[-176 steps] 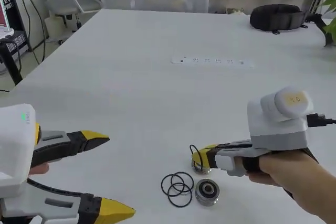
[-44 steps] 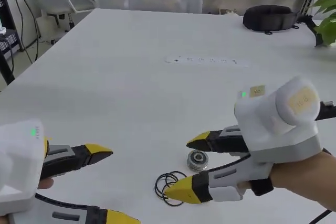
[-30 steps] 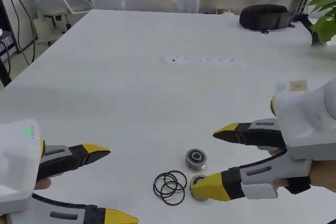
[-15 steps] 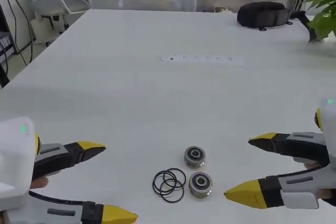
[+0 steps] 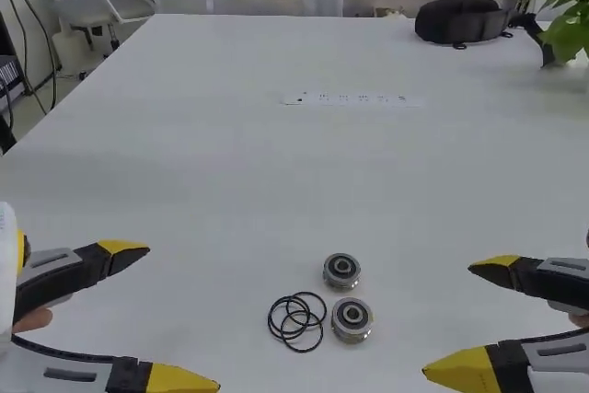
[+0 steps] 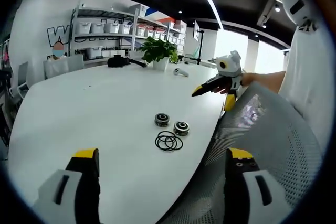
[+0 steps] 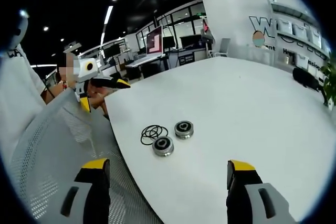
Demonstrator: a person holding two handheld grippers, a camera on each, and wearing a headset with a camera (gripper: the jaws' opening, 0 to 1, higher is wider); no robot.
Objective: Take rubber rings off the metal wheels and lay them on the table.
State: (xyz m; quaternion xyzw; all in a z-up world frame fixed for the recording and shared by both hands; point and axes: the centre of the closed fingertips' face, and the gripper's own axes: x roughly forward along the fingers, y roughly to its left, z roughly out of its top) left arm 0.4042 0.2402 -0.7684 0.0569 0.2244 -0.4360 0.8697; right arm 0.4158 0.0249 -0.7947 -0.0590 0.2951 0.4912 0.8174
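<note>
Judging from the loose pile of rubber rings (image 5: 296,321) lying flat on the table (image 5: 276,135), the step in hand is looking like a last check of the 2 metal wheels. The nearer wheel (image 5: 352,317) is sitting just beside the pile at its 3 o'clock, the farther wheel (image 5: 341,270) is sitting close at the nearer one's 12 o'clock, and whether either groove is still carrying a ring is too small to tell. If 1 is, doing it well is meaning pinning that wheel flat with 1 gripper, hooking a single jaw tip under the band at the rim, rolling it over the flange rather than yanking it, and laying it by the pile without sweeping the others away, since such thin rings are likely sliding easily. The left gripper (image 5: 152,315) is hovering at the pile's 9 o'clock, well apart from it, jaws spread wide and holding nothing, tips pointing toward 3 o'clock; the right gripper (image 5: 474,319) is hovering at the wheels' 3 o'clock, also well apart, jaws spread and empty, tips pointing toward 9 o'clock
</note>
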